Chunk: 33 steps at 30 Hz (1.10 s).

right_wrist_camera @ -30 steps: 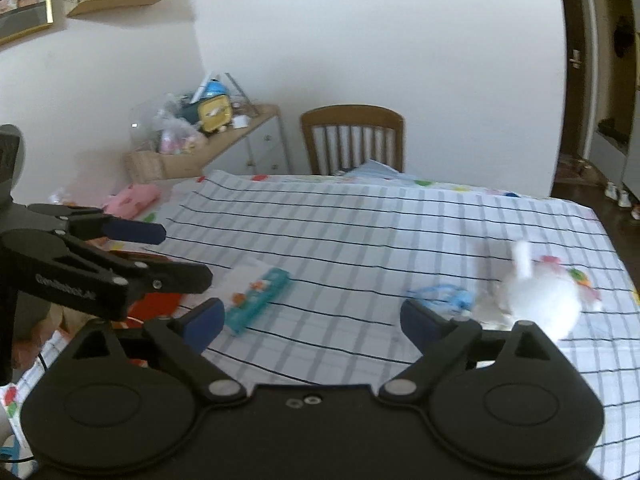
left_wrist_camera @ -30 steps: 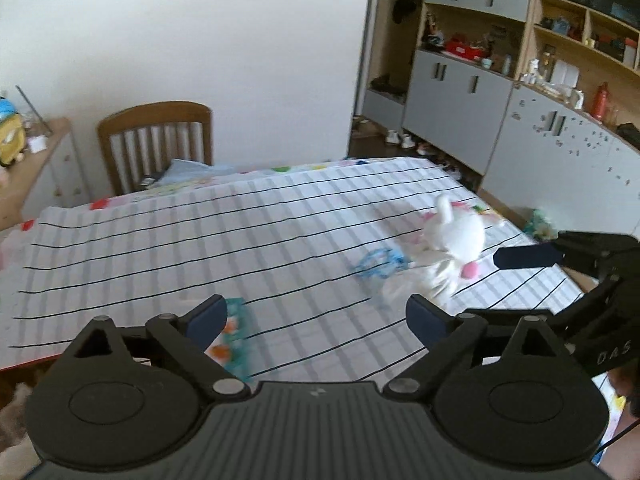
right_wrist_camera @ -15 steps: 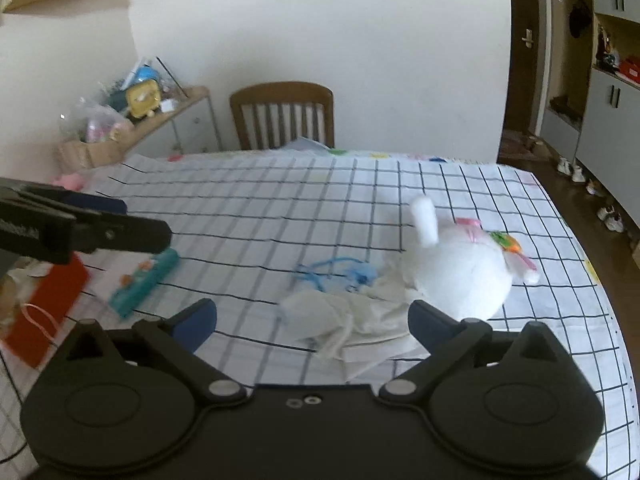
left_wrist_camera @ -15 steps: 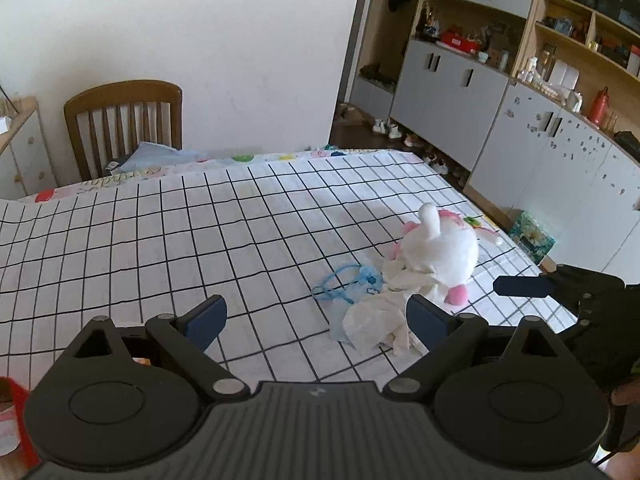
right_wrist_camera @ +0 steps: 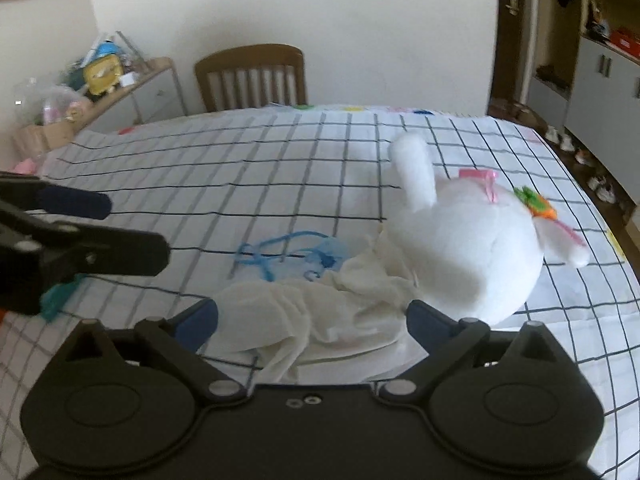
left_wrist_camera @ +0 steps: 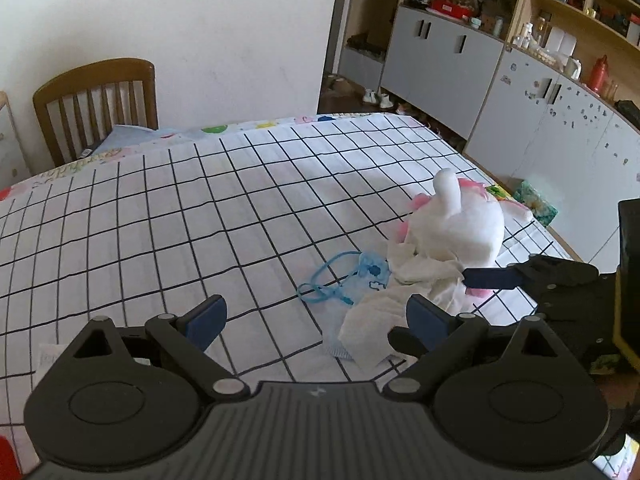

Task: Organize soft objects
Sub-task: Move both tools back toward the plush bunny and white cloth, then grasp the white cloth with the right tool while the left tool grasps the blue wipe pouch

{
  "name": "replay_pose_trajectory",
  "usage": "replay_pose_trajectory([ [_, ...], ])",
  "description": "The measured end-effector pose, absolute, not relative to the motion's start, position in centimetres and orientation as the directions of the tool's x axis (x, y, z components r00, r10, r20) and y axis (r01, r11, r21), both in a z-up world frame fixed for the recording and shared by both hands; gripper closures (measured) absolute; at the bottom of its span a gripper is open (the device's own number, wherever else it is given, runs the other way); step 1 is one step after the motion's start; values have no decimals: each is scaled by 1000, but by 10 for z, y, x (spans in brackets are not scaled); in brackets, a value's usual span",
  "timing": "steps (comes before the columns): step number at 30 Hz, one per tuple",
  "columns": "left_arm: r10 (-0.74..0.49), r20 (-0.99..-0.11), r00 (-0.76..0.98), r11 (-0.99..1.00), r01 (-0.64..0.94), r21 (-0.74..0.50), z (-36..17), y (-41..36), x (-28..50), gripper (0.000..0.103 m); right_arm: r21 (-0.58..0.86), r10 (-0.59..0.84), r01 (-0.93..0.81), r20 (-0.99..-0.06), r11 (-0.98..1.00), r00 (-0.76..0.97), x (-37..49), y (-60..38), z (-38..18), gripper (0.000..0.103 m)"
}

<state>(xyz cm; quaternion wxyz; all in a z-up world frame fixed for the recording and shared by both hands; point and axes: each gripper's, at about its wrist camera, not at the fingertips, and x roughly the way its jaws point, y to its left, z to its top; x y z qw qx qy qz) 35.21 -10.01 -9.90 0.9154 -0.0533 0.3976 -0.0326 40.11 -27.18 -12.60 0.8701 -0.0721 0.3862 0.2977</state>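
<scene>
Soft things heaped at the right of my table

A white plush (right_wrist_camera: 460, 248) lies on its side, one ear up, pink bow and orange trim at its far end. A crumpled white cloth (right_wrist_camera: 320, 312) touches its near left side. A blue mesh pouch (right_wrist_camera: 316, 256) with tangled cord lies just left, touching the cloth.

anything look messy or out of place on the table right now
Yes. A crumpled white cloth lies bunched against a white plush toy that is tipped on its side, and a tangled blue cord sprawls beside them on the checked tablecloth. Nothing looks spilled or damaged.
</scene>
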Motion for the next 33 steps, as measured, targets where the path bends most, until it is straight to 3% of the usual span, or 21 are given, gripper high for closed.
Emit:
replay_pose_trajectory([
  [2,-106,-729,676,992,25,-122,-104,-101,357,6,93,440,-562,-731,822,522,403,-268,-131,22],
  [11,-152,-751,643,986,46,-160,-127,-104,382,6,16,379,-558,-749,830,543,397,-257,-145,32],
  [16,-179,-766,617,982,60,-181,-139,-109,395,6,-19,374,-569,-736,822,564,389,-259,-145,47],
  [19,-188,-778,600,979,54,-195,-147,-111,403,6,-11,377,-562,-730,827,570,391,-267,-144,58],
  [22,-197,-779,595,976,47,-211,-151,-111,408,6,16,387,-544,-722,839,574,394,-277,-143,79],
  [23,-200,-779,595,975,46,-216,-152,-111,408,6,29,390,-539,-723,842,570,396,-278,-142,91],
  [24,-200,-779,594,975,46,-216,-153,-112,409,6,54,402,-536,-726,842,558,397,-283,-141,94],
  [33,-237,-784,574,971,107,-215,-159,-124,408,7,106,436,-516,-693,850,575,381,-323,-122,98],
])
